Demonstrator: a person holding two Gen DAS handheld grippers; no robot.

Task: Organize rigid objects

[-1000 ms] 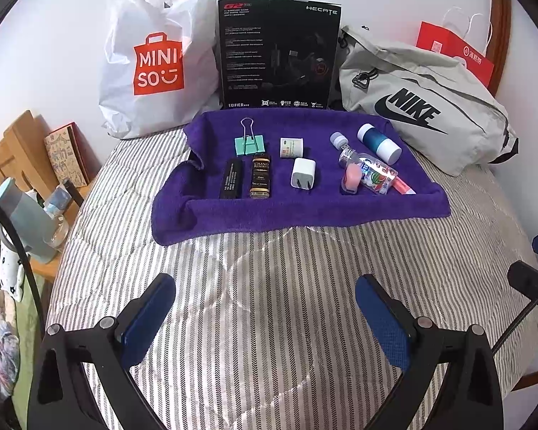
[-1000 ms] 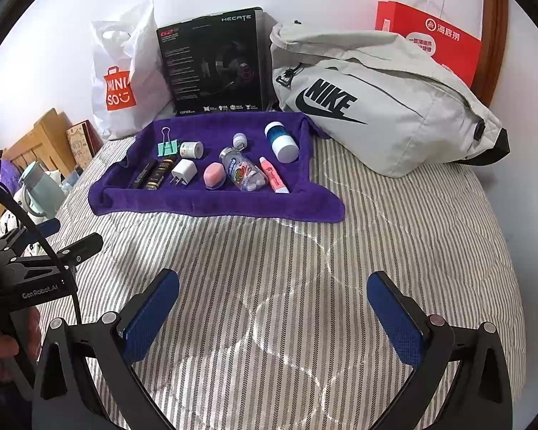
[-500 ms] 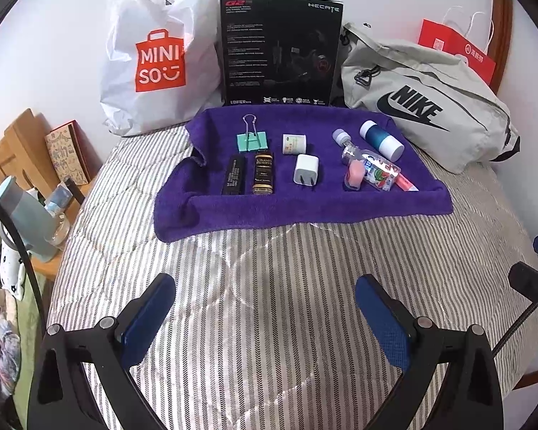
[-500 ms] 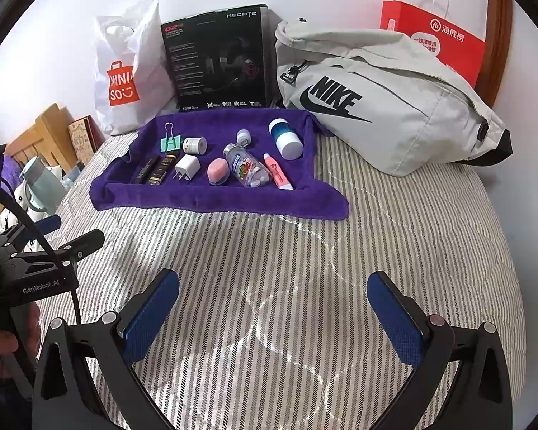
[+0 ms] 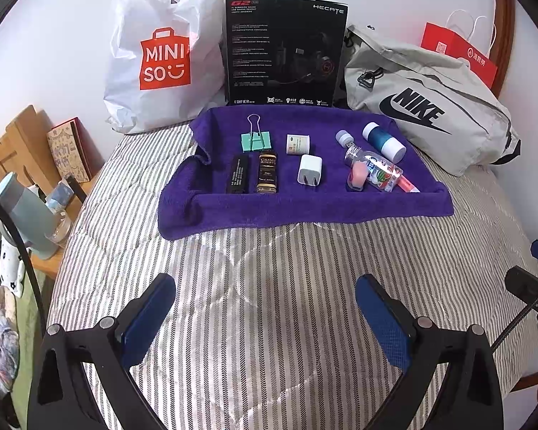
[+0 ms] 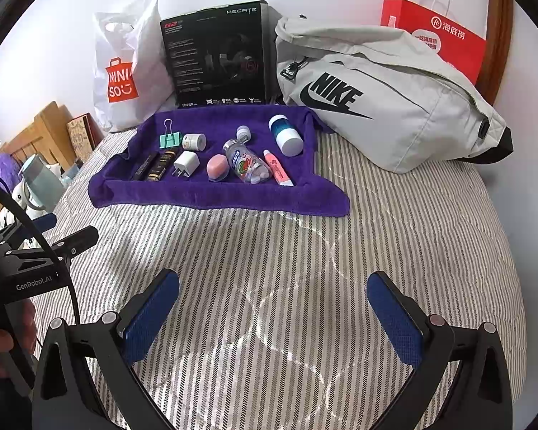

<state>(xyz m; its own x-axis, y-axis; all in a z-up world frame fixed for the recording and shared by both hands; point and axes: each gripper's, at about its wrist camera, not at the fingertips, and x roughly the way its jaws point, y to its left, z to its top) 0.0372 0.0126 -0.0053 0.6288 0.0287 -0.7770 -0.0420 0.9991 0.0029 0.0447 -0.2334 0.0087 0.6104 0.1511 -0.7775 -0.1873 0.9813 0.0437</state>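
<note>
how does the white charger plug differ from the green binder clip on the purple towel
The charger plug is white and a solid rounded block; the binder clip is mint green with thin wire handles. The charger plug lies nearer the camera in the front row, prongs toward the towel's front edge; the binder clip sits in the back row further left, handles pointing toward the black box. Both lie on the purple towel, untouched by either claw.

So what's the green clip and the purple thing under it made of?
The binder clip looks like painted metal: a smooth mint body with thin shiny wire handles. The purple towel looks like soft terry cloth: fuzzy, matte, with folded, floppy edges.
</note>
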